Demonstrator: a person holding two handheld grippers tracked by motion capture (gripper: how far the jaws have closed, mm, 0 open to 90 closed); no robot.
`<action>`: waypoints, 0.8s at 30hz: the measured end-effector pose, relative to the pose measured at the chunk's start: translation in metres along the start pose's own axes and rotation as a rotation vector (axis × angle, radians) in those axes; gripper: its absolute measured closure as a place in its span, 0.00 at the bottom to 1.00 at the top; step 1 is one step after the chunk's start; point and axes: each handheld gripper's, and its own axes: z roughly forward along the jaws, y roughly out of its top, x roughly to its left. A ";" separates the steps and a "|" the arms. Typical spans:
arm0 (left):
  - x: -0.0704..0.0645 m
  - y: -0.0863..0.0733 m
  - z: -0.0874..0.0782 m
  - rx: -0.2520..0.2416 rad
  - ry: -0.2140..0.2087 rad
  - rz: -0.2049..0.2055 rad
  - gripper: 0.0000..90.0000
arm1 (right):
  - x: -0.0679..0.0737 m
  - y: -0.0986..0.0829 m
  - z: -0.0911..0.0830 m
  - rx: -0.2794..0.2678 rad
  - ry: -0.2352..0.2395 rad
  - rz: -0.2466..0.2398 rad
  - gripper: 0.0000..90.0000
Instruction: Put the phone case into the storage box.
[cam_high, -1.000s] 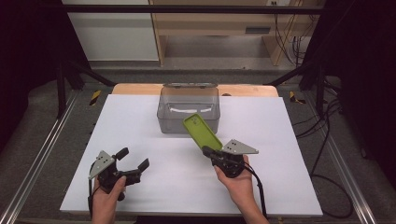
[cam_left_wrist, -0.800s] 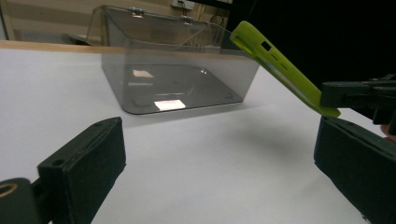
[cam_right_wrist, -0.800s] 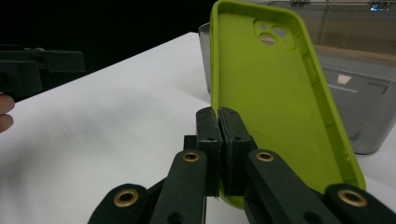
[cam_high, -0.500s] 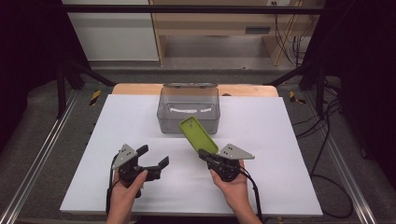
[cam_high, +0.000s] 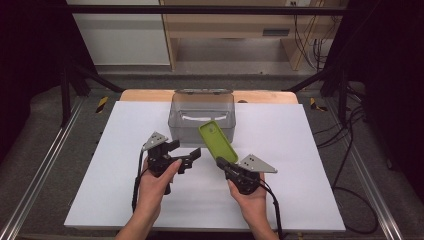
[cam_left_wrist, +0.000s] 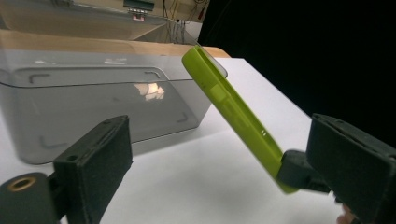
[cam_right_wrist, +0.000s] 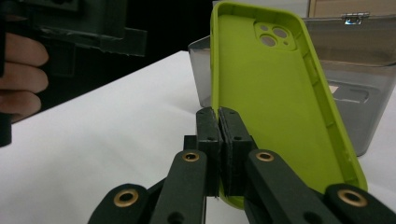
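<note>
Two grippers: both above the white table (cam_high: 300, 150), close together near the front middle.
Right gripper (cam_high: 222, 163): jaws clenched on the lower edge of the green phone case (cam_high: 217, 142); pads pressed flat together over the case wall in the right gripper view (cam_right_wrist: 218, 140).
Green phone case: lifted off the table, tilted, top end leaning toward the clear box (cam_high: 202, 114); hollow inside facing the right gripper's camera, camera cut-out with three round holes near the top (cam_right_wrist: 275, 37); from the left gripper view, seen edge-on with side-button bumps (cam_left_wrist: 233, 112).
Left gripper (cam_high: 185, 152): jaws released, spread wide, pointing toward the case, just beside it and not touching; case lying between the two jaws in the left gripper view (cam_left_wrist: 219, 168).
Clear box: grey-tinted plastic, standing at the far middle of the table, directly behind the case; metal latch on its far rim (cam_right_wrist: 356, 17).
Writing: no brand, label or lettering legible on the case, box or grippers.
</note>
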 end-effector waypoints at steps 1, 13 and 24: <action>-0.003 0.000 0.007 0.001 0.006 -0.014 0.11 | 0.001 0.000 0.000 -0.004 -0.005 -0.002 0.98; -0.015 -0.003 0.020 -0.092 0.021 -0.070 0.33 | 0.004 -0.001 0.000 -0.037 0.005 0.030 0.98; -0.017 -0.012 0.020 -0.148 0.048 -0.108 0.47 | 0.014 -0.001 0.008 -0.039 0.037 0.030 0.98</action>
